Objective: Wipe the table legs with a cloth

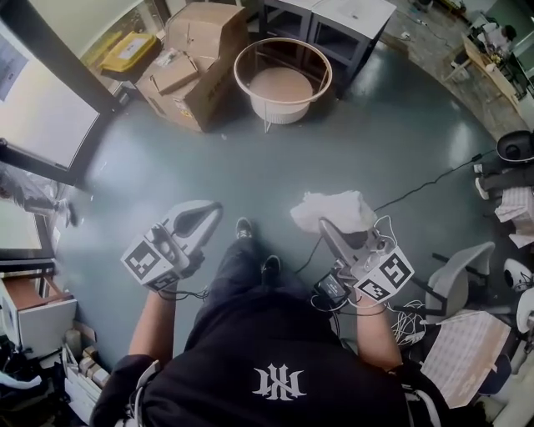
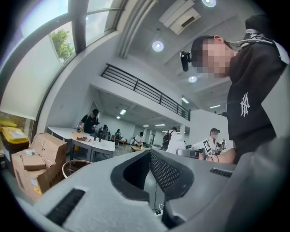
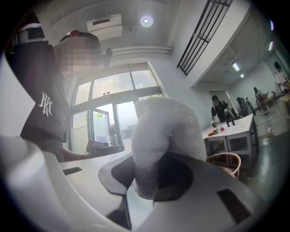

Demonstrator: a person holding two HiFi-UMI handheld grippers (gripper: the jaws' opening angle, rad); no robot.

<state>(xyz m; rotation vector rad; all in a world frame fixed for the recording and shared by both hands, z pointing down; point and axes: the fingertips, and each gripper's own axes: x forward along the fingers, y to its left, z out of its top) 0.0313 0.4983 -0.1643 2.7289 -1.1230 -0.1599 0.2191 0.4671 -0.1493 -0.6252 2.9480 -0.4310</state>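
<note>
Wiping not started. Right gripper (image 1: pixel 327 227) is clamped on the white cloth (image 1: pixel 335 208); left gripper (image 1: pixel 214 209) is closed and empty. Table (image 1: pixel 355 12) is at 1 o'clock, well apart, legs untouched.

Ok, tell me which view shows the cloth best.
Right gripper view: the cloth looms large, clamped in the right gripper. Head view shows it smaller, bunched; left gripper view, at most a distant white speck.

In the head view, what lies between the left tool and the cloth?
Only the person's black shoes and dark trouser legs above the grey floor, between left tool and cloth; the head view shows it.
</note>
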